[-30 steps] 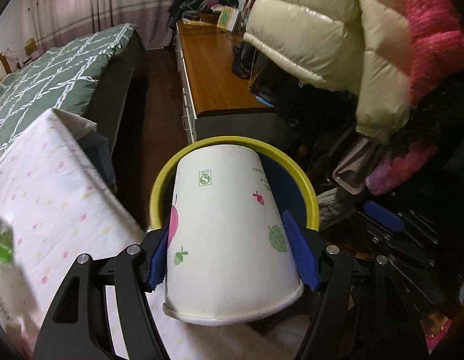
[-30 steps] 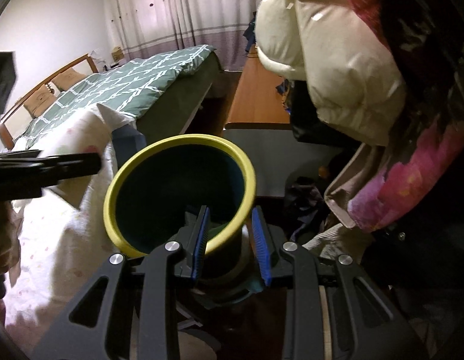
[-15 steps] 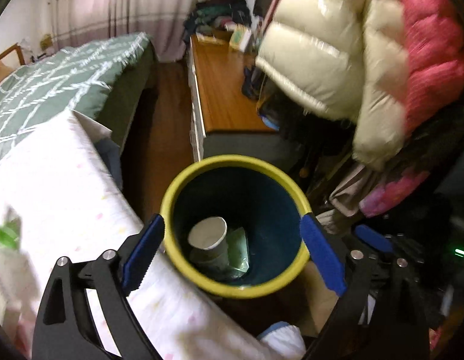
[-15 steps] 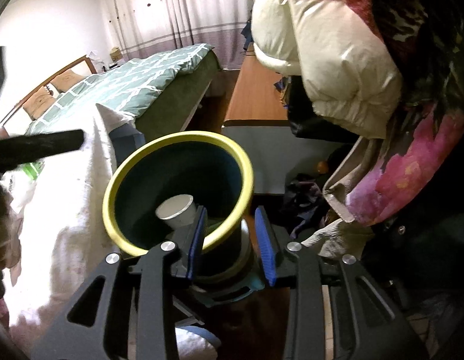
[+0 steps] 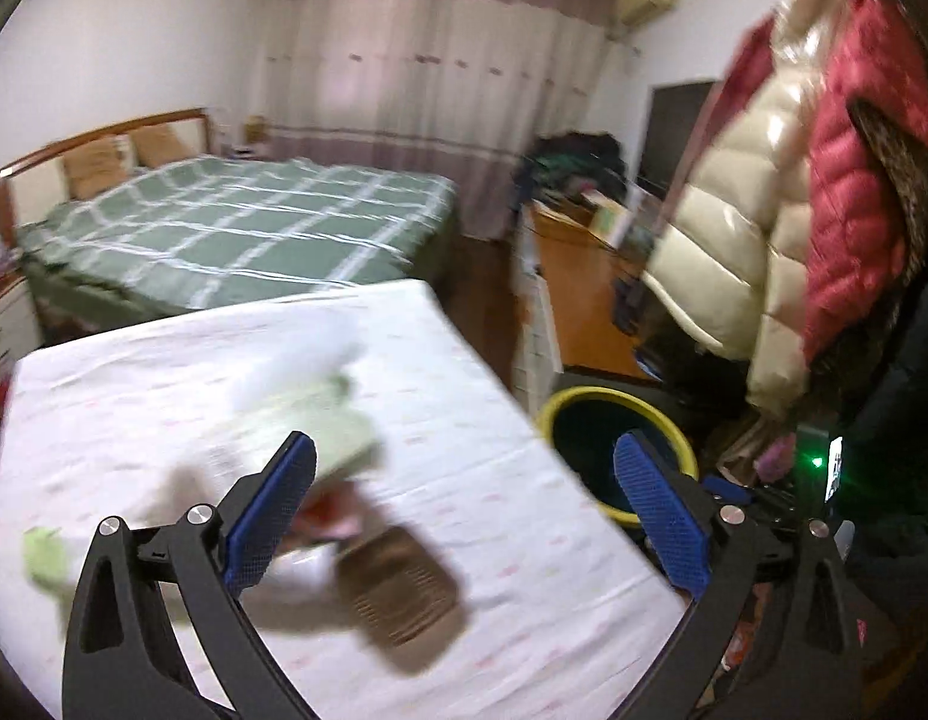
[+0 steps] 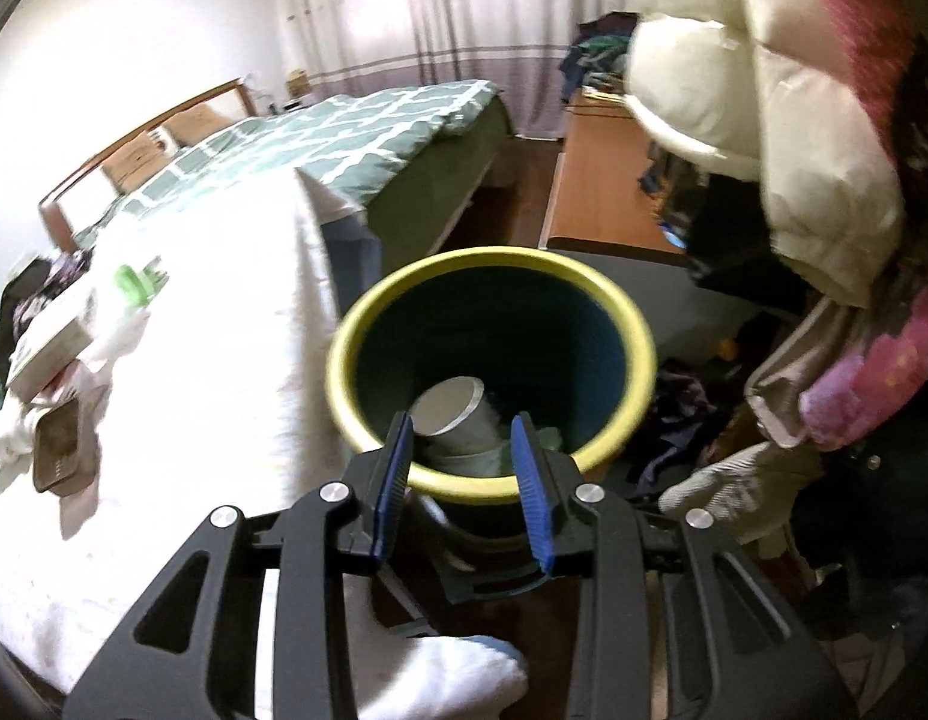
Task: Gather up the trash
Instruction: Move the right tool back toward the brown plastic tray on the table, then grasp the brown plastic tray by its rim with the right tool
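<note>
Since the earlier frames, the paper cup has dropped out of the left gripper [image 5: 464, 516] into the bin, the jaws have just been opening, and the view has swung away from the bin toward the table.

Left wrist view: the left gripper is now standing spread wide with nothing between its 2 blue pads [image 5: 272, 516], hanging over the table covered in a white dotted cloth [image 5: 464, 372]. Blurred litter is lying on the cloth ahead of it: a pale green packet [image 5: 326, 420], a flat brown tray [image 5: 404, 594] and a small green scrap [image 5: 44, 552] near the left edge. The yellow-rimmed bin [image 5: 584, 414] is sitting beyond the table's right edge, partly hidden behind the right pad. A green checked bed [image 5: 236, 234] is filling the background, and puffy jackets [image 5: 764, 210] are hanging at the right.

Right wrist view: the right gripper [image 6: 464, 480] is pinching the near rim of the yellow-rimmed bin [image 6: 494, 264] between its narrowed pads, 1 pad inside the rim and 1 outside. The paper cup [image 6: 452, 414] is lying tilted at the bottom of the bin, beside some greenish litter. On the overexposed table [image 6: 224, 360] at the left, a box [image 6: 50, 336], a green-capped item [image 6: 134, 282] and the brown tray [image 6: 59, 444] are lying well apart from the bin.
</note>
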Action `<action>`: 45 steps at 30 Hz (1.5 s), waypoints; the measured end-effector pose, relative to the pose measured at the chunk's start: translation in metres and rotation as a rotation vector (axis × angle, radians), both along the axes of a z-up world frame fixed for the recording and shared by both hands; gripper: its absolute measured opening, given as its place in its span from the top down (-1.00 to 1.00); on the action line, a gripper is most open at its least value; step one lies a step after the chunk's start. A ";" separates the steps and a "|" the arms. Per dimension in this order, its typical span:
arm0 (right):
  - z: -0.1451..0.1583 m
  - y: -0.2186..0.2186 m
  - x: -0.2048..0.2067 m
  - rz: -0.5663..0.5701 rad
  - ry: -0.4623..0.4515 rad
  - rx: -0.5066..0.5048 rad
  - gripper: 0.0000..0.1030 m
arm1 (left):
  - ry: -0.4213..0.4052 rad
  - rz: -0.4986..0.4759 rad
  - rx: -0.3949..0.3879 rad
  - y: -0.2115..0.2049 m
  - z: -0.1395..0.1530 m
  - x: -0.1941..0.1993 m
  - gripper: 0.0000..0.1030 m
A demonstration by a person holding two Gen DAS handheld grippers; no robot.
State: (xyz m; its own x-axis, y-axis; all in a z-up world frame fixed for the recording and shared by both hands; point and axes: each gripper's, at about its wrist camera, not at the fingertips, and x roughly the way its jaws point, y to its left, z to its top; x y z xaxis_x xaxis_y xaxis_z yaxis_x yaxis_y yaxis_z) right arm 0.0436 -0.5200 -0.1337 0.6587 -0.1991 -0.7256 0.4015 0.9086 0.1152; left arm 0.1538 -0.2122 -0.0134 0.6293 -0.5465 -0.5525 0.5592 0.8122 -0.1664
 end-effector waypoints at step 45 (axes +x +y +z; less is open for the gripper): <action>-0.012 0.233 0.113 0.544 0.070 0.046 -0.53 | 0.049 0.304 -0.023 0.186 -0.039 -0.038 -0.90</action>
